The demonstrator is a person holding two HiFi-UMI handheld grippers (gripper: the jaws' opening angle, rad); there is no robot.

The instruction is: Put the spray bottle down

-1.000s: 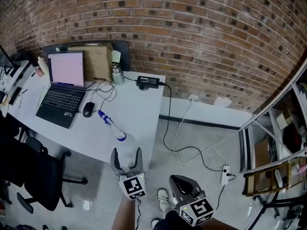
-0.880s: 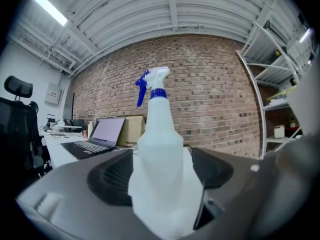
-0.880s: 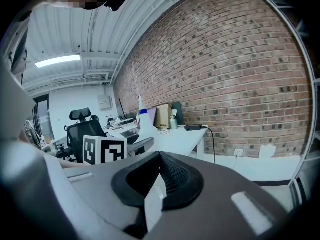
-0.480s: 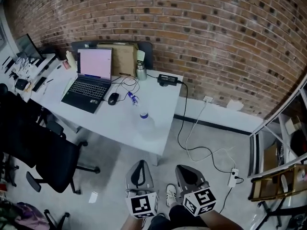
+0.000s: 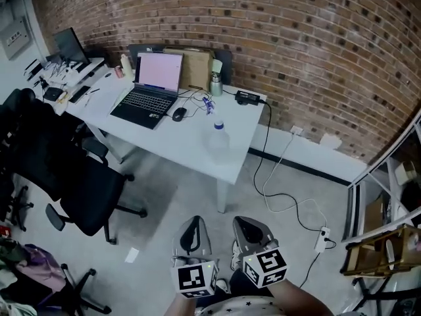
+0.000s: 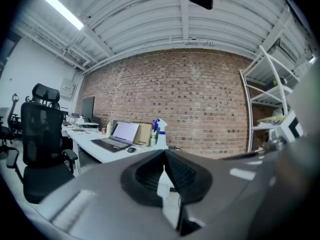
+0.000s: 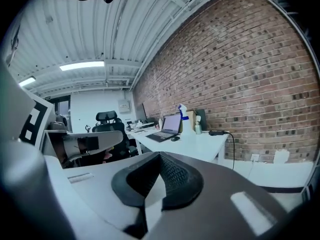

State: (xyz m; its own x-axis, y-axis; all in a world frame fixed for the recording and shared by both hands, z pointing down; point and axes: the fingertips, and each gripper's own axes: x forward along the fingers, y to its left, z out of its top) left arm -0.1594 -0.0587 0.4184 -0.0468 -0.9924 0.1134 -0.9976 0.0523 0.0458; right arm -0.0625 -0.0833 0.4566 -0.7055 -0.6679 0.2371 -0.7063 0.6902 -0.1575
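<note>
The spray bottle [image 5: 217, 142], clear with a blue collar and white-blue trigger head, stands upright near the front right corner of the white table [image 5: 237, 166]. It also shows far off in the left gripper view, spray bottle [image 6: 159, 133], and in the right gripper view, spray bottle [image 7: 185, 118]. My left gripper [image 5: 192, 224] and right gripper [image 5: 247, 225] hang side by side over the floor, well back from the table. Both are shut with nothing between the pads; left gripper [image 6: 164, 155], right gripper [image 7: 159, 157].
On the table are an open laptop [image 5: 150, 87], a mouse [image 5: 177, 114], a cardboard box [image 5: 191, 61], a metal flask [image 5: 216, 84] and a power brick [image 5: 248, 98]. Black office chairs [image 5: 85, 189] stand left. Cables [image 5: 289, 196] and a power strip [image 5: 321, 240] lie on the floor; shelving [image 5: 388, 242] is right.
The left gripper let go of the spray bottle, which now stands alone on the table, and its jaws closed. Both grippers drew back from the table toward the person.
</note>
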